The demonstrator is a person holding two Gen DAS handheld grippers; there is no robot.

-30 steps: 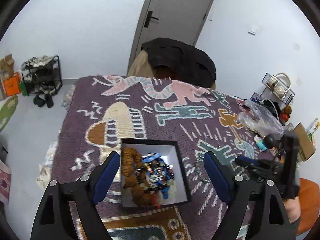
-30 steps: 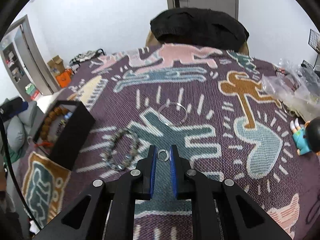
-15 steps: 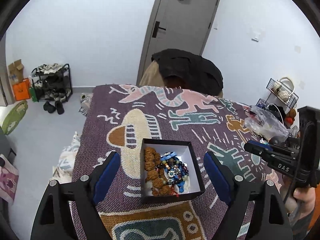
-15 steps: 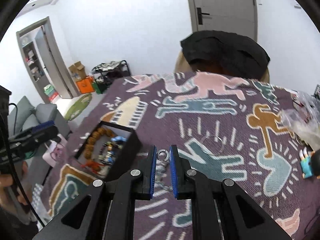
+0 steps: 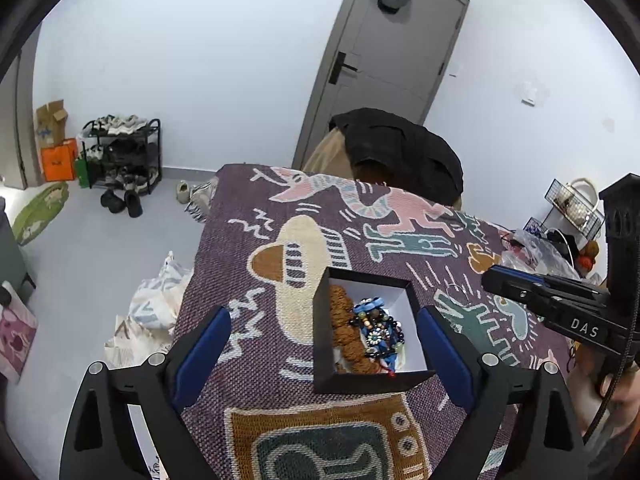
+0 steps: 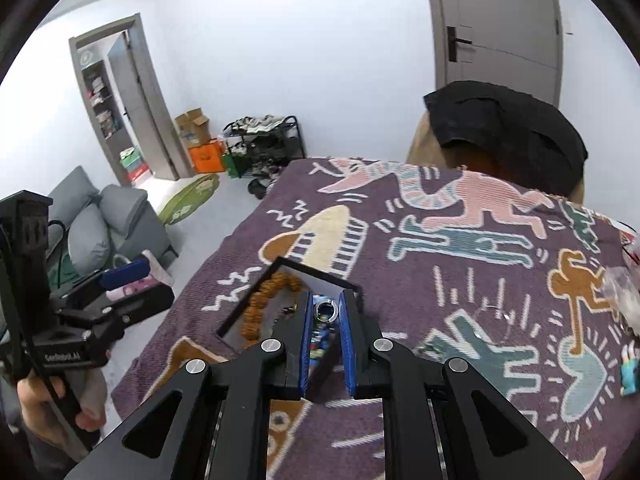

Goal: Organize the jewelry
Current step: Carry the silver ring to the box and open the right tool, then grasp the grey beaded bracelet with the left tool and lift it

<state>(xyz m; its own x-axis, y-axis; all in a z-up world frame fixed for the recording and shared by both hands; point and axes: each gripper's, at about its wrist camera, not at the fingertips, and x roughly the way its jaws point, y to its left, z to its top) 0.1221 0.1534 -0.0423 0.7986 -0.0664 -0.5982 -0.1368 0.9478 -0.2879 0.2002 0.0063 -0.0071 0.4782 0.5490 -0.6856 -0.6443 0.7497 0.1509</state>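
Observation:
A black box (image 5: 320, 340) with a white inside sits on the patterned cloth and holds a brown bead bracelet (image 5: 344, 320) and blue beaded pieces (image 5: 378, 328). My left gripper (image 5: 322, 350) hangs over the near side of the box. Its jaws are opening wide, and its pads touch nothing. My right gripper (image 6: 325, 307) is shut on a small silver ring (image 6: 326, 312), held in the air just above the box (image 6: 256, 296). In the left wrist view the right gripper (image 5: 492, 276) reaches in from the right. A thin clear bangle (image 6: 492, 316) lies on the cloth.
A purple figured cloth (image 5: 280, 208) covers the table, whose left edge drops to the floor. A crumpled plastic bag (image 5: 536, 252) and a small toy figure (image 6: 630, 372) lie at the right. A chair with a black garment (image 5: 400, 152) stands at the far side.
My right gripper has risen and swung left with the ring, from over the cloth to above the box. The left gripper has pulled back from the box, and its jaws stand a little wider.

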